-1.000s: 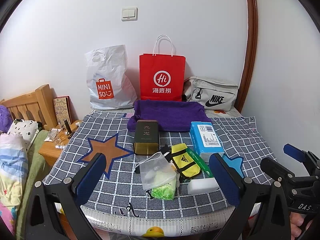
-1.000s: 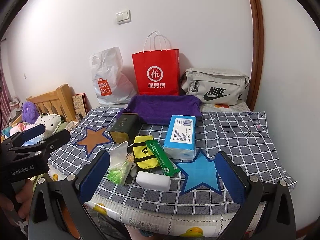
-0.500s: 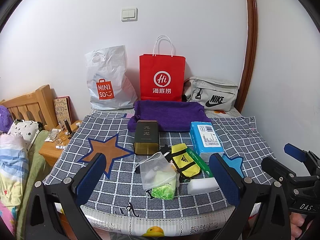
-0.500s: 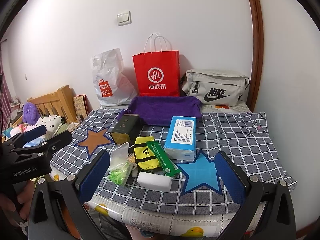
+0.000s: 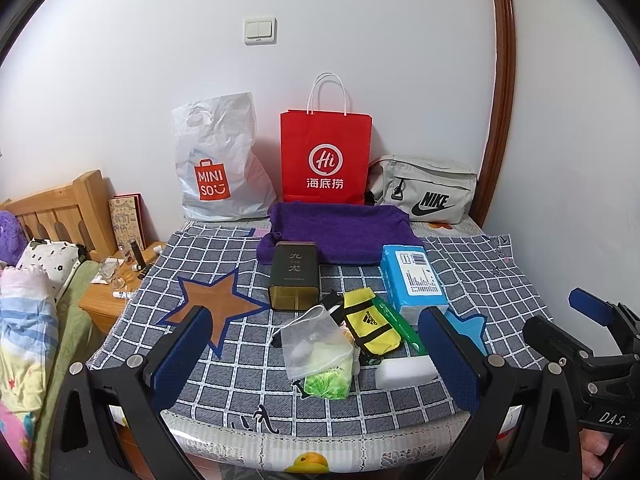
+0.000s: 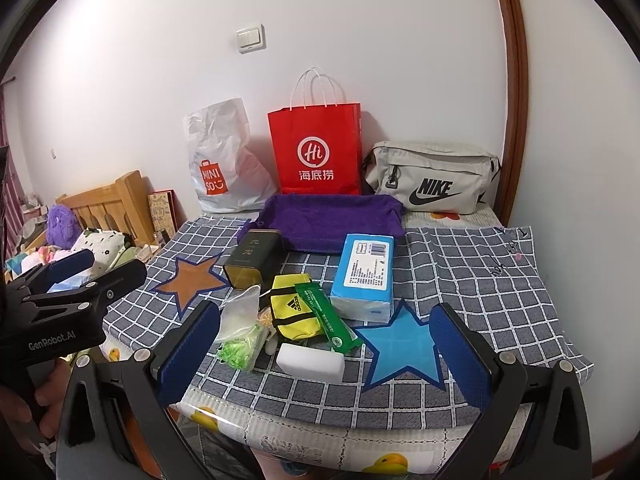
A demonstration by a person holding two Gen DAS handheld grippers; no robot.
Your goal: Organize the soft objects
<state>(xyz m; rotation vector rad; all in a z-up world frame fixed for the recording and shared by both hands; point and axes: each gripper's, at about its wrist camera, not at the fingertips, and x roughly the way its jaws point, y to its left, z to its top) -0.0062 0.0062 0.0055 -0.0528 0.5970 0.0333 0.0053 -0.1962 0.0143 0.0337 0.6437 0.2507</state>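
Soft objects lie bunched near the front edge of the checked cloth on the tabletop: a clear plastic bag with a green packet under it, a yellow pouch, a green sachet, a white sponge block and a blue tissue pack. They touch or overlap one another, so any pick will likely disturb a neighbour. A dark tin stands just behind them; it looks rigid and probably stays out of the sorting. Farther back a purple towel is spread flat, its edges seemingly raised like a shallow tray, which makes it a likely place to gather the soft things. Three bags lean on the wall behind it: a white plastic bag, a red paper bag and a grey waist bag.

Both tools hang back at the near edge, facing the pile, apparently before any grasp. The left tongs are spread wide with nothing between them, framing the clear bag. The right tongs are likewise apart and empty, framing the sponge and the blue star.

The clear bag looks limp and crinkled, the pouch padded, the sponge squashy.
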